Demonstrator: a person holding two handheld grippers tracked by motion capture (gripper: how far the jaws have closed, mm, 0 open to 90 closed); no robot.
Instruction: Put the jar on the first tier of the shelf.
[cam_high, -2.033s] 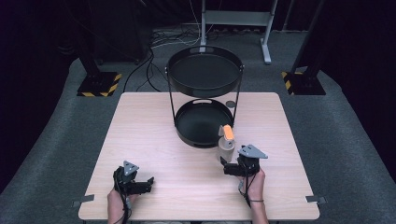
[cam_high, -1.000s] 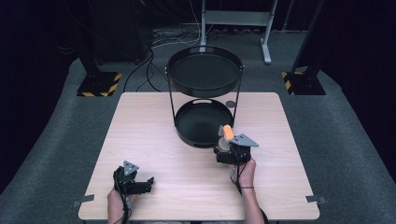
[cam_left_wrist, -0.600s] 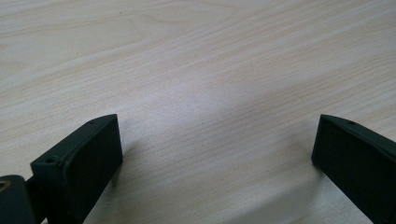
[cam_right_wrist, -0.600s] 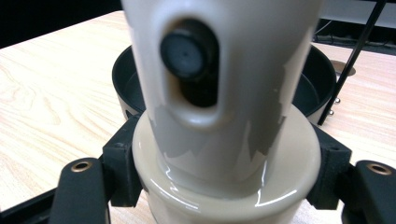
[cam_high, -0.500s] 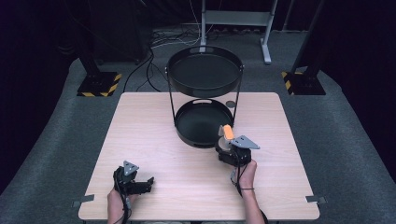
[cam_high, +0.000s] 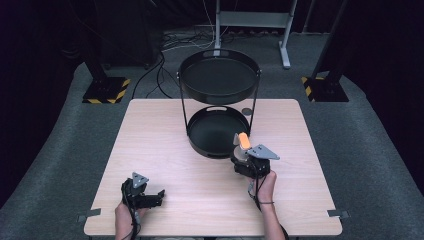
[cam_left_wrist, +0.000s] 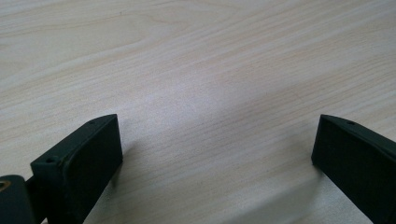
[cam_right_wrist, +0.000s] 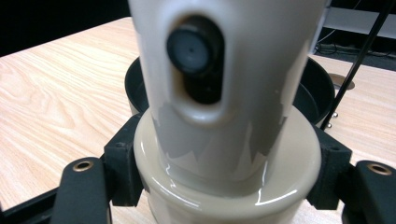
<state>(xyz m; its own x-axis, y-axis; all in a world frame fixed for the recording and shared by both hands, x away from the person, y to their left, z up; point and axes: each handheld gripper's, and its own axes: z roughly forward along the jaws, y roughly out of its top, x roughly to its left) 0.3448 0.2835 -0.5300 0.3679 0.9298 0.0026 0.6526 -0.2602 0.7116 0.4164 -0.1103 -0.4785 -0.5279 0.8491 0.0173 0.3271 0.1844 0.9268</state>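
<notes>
A cream spray bottle (cam_right_wrist: 224, 116) with an orange top (cam_high: 243, 139) and a black nozzle (cam_right_wrist: 194, 46) stands upright in my right gripper (cam_high: 243, 159), which is shut on its wide base. It is held just at the front right rim of the lower tray (cam_high: 216, 129) of a black two-tier stand, whose upper tray (cam_high: 218, 77) sits above it. My left gripper (cam_high: 159, 195) rests low on the wooden table (cam_high: 150, 135) near the front left, jaws wide open over bare wood (cam_left_wrist: 210, 107) with nothing between them.
A thin black post (cam_right_wrist: 357, 65) of the stand rises right of the bottle. A small round grommet (cam_high: 247, 111) lies in the table behind the stand. Dark floor, cables and yellow-black striped stand feet (cam_high: 102, 92) surround the table.
My right gripper has carried the bottle forward and a little left, from the table's right middle to the lower tray's rim. The left gripper has stayed put.
</notes>
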